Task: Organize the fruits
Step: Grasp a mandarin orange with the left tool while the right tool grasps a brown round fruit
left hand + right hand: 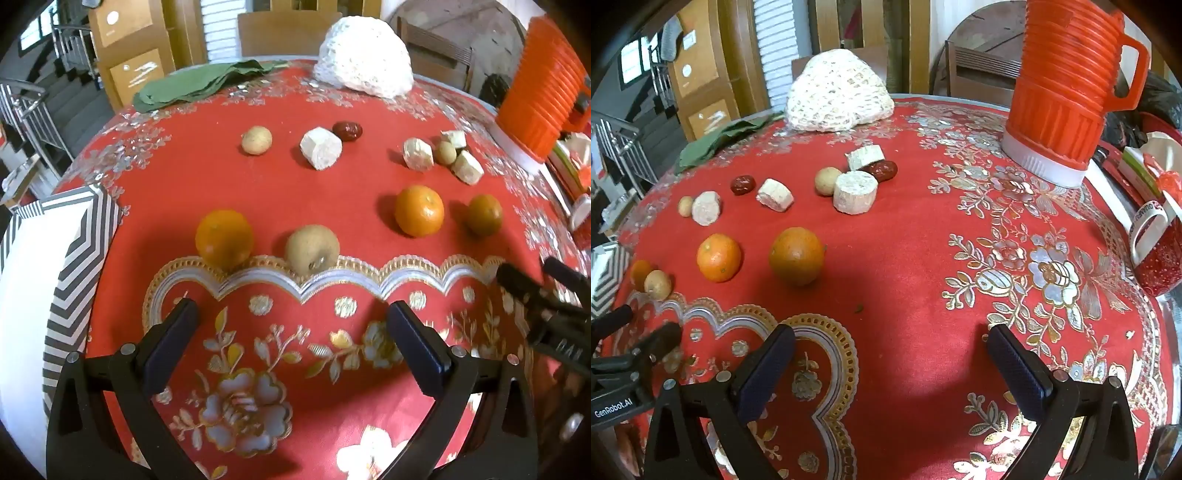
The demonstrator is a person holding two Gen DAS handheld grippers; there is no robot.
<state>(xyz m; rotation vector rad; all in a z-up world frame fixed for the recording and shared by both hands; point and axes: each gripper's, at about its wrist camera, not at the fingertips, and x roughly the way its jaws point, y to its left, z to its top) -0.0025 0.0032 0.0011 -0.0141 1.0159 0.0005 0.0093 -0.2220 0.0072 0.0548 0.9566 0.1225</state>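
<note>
Fruit lies scattered across the red tablecloth (332, 192), none of it gathered yet, so I judge the sorting has barely begun. My left gripper (291, 325) hangs wide open and empty over the near edge, aimed between the near orange (223, 238) and the brown pear (312, 247), which sit just beside each other at the gold scalloped border; I keep the jaws spread because either could be the first pick. To the left a striped box (79, 258) stands ready, probably where the fruit should go. Farther right sit two more oranges, one bright (419, 216) and one duller (484, 215). Beyond them, pale chunks (320, 148), small round tan fruits (256, 140) and a red date (347, 130) are mixed together. My right gripper (890, 350) is also wide open, holding nothing, over bare cloth near the dull orange. An orange jug (1067, 92) stands far right, out of the way.
</note>
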